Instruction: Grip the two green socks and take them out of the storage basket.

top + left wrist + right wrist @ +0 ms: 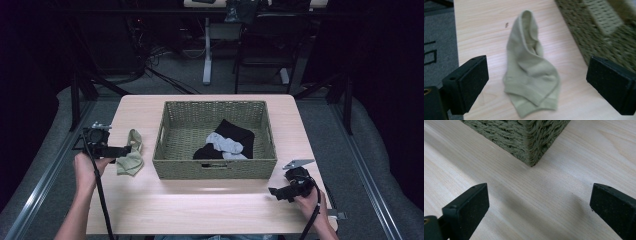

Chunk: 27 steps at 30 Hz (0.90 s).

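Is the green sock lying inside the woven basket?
No, the green sock lies on the table, to the left of the woven basket and outside it.

Olive-green sock point(531, 72): I see it flat on light wood table point(200, 200), crumpled, folded over itself, ribbed cuff end toward my left-gripper camera, narrow end pointing away. In high view sock point(131, 152) sits just left of woven basket point(215, 167), outside it, near table's left edge. Fabric soft, single colour, creases running lengthwise, one fold overlapping middle. I read sock as free of any grip, resting on tabletop, apart from basket wall; small dark speck on wood beside narrow end.
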Tool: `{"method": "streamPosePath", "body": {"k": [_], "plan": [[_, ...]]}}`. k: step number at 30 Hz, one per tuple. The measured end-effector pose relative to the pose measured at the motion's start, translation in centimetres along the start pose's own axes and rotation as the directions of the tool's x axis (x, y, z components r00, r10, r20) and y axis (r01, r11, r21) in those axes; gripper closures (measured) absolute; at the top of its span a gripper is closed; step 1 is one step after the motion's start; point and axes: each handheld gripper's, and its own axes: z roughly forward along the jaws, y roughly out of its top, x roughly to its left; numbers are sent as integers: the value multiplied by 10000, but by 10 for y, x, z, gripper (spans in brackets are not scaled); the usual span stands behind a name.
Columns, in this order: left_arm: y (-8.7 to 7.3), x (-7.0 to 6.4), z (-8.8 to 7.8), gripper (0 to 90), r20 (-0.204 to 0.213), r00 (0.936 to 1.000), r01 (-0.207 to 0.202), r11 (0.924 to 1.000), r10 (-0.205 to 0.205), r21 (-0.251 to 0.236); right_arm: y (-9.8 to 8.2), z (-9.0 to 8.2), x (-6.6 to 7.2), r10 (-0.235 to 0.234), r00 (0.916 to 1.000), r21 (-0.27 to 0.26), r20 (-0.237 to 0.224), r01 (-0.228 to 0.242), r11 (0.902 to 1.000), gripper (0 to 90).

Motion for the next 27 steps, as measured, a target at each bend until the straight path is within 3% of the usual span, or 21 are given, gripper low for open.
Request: {"method": "streamPosePath", "body": {"k": [5,12,14,19,21,27], "plan": [[-20,-18,-12,14,117,9995,-281,9994,284,-209,0,0,0,12,10000,-17,2,-12,10000,16],[-53,-36,-17,1,190,9996,-223,9993,229,-295,0,1,1,-33,10000,36,-76,34,10000,16],[-61,-38,-16,1,-56,9999,-138,9995,136,-276,0,1,2,-13,10000,3,-87,13,10000,16],[-75,-39,-11,0,-106,9999,85,9998,-87,-179,1,1,2,-143,9998,45,-116,143,9999,16],[-78,-38,-8,0,-109,9999,-72,9996,69,-278,1,0,2,-175,9998,-28,-87,175,9998,16],[-80,-31,-5,0,-305,9995,-43,9978,22,-664,2,-1,1,-161,9998,-150,-102,159,9998,16]]}}
